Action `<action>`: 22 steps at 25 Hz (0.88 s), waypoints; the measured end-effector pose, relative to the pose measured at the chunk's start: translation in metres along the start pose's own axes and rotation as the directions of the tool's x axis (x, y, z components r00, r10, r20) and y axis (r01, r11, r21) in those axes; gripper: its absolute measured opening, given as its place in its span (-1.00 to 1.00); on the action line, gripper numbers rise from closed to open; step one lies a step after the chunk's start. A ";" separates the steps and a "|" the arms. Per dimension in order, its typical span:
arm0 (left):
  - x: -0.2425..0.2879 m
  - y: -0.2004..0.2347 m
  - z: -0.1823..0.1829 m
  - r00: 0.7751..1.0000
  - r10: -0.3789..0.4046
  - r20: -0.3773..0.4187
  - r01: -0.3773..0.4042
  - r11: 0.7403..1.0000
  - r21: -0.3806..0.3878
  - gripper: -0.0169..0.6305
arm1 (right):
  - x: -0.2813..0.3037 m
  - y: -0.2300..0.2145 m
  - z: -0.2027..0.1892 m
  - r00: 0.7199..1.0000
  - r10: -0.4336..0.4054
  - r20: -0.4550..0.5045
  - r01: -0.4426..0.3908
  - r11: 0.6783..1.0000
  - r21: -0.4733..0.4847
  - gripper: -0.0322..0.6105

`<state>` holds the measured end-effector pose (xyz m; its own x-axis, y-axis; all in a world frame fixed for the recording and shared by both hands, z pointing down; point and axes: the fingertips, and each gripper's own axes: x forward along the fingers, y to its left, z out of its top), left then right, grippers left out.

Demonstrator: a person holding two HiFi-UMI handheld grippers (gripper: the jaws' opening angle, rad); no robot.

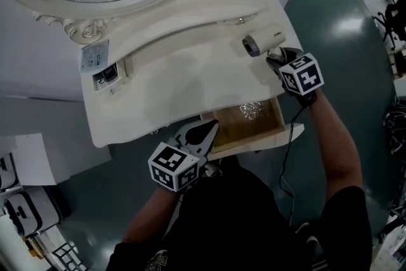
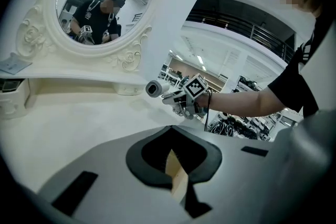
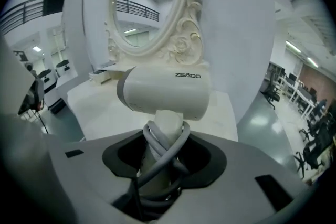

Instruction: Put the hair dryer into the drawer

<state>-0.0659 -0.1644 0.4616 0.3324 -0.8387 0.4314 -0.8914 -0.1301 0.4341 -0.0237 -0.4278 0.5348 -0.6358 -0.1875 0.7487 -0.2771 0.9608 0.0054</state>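
Dryer (image 1: 263, 42): over table (image 1: 165, 92), handle clamped in right gripper (image 1: 274, 57).
Drawer (image 1: 236, 129): open, below and left of dryer.
Left gripper (image 1: 204, 131): seemingly pinching drawer's wall.

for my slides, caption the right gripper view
right gripper holds the white hair dryer by its cord-wrapped handle before an ornate mirror

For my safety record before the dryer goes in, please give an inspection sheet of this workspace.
Surface: white vanity top.
Job's things: hair dryer held in the air; drawer open.
Clutter: small box and card at the back left.
Grippers: right gripper shut on the dryer's handle; left gripper shut on the drawer's wooden edge.
Cables: cord wound round that handle.
Surroundings: ornate mirror, dark floor.
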 end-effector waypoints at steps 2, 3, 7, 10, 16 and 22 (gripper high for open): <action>-0.010 -0.008 -0.002 1.000 -0.009 0.014 0.009 1.000 0.006 -0.94 | -0.019 0.023 0.008 1.000 0.016 0.022 -0.014 0.997 -0.080 -0.29; -0.015 -0.011 -0.005 1.000 -0.012 0.019 0.012 1.000 0.009 -0.94 | -0.028 0.035 0.011 0.999 0.026 0.033 -0.022 0.993 -0.116 -0.29; -0.044 -0.029 -0.020 0.999 -0.019 0.026 0.018 1.000 0.018 -0.94 | -0.060 0.090 0.017 0.996 0.074 0.047 -0.061 0.970 -0.233 -0.29; -0.066 -0.043 -0.028 0.999 -0.017 0.040 0.015 0.999 0.028 -0.94 | -0.079 0.129 0.018 0.993 0.109 0.041 -0.092 0.953 -0.290 -0.29; -0.106 -0.068 -0.056 0.998 -0.019 0.057 0.018 0.999 0.031 -0.94 | -0.101 0.192 0.003 0.988 0.153 0.008 -0.137 0.906 -0.400 -0.29; -0.125 -0.094 -0.089 0.997 -0.039 0.065 0.039 0.999 0.001 -0.94 | -0.117 0.240 -0.024 0.981 0.177 -0.082 -0.192 0.799 -0.571 -0.29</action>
<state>0.0035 -0.0002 0.4368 0.3457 -0.8659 0.3616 -0.8783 -0.1631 0.4494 0.0014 -0.1705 0.4650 -0.6132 0.0025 0.7899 0.3117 0.9196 0.2390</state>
